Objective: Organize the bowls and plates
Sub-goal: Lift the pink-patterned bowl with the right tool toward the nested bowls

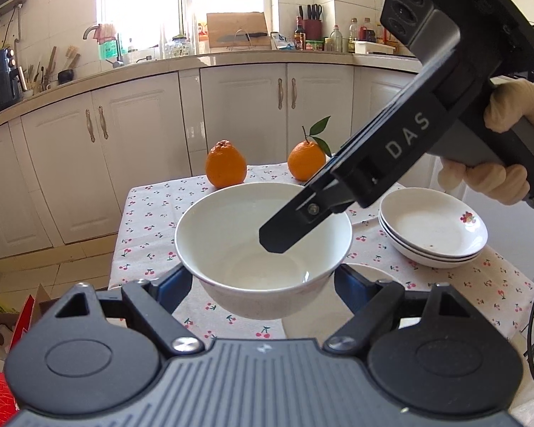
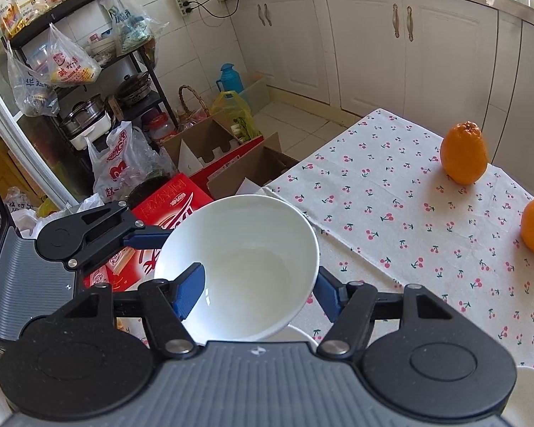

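The left gripper [image 1: 263, 277] and right gripper [image 2: 252, 288] each clamp the white bowl [image 1: 263, 245], held above the table [image 1: 498, 284]. 3 plates [image 1: 432, 229] are already stacked. Judged remaining: set down the bowl, likely on another beneath.

The bowl [image 1: 263, 249] sits between the fingers of the left tongs [image 1: 263, 281], above the near part of the surface [image 1: 149, 213]. The right tongs [image 2: 256, 291] straddle its wall, one finger [image 2: 190, 293] inside the bowl and one outside. Two oranges [image 1: 226, 164] stand side by side along the far edge. The stack of plates [image 1: 433, 227] rests near the right edge.
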Motion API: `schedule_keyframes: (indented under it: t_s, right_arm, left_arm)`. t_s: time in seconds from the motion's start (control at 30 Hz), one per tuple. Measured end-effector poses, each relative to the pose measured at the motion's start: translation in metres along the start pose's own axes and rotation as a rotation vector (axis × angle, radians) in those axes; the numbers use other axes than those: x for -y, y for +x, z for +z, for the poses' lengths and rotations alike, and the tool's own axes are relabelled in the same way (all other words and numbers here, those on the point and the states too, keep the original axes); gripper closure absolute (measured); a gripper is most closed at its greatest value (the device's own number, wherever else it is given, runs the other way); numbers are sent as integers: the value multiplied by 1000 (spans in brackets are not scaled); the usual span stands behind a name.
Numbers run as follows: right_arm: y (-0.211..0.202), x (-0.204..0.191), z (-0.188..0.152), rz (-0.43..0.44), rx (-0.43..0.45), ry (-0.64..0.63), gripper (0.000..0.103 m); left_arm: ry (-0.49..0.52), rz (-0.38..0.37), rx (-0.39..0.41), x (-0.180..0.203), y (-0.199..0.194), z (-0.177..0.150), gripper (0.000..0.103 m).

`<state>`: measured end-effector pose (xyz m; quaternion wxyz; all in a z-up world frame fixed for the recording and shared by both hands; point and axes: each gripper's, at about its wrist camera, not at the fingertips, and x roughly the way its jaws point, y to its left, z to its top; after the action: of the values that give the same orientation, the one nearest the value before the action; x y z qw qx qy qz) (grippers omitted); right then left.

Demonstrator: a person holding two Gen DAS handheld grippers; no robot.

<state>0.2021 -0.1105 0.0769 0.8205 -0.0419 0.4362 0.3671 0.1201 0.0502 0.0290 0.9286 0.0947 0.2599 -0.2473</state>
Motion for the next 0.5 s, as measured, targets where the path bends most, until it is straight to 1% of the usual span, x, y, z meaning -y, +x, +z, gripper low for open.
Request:
schedule_keyframes:
  t_s: [0.27, 0.5]
  right_arm:
    - [-18, -6, -26, -21, 9, 9, 31]
    - [-23, -3, -48, -42, 0, 34, 31]
  left_arm:
    - [-2, -39, -8, 18, -7, -6, 17]
    - [0, -78, -40, 32, -2, -14, 17]
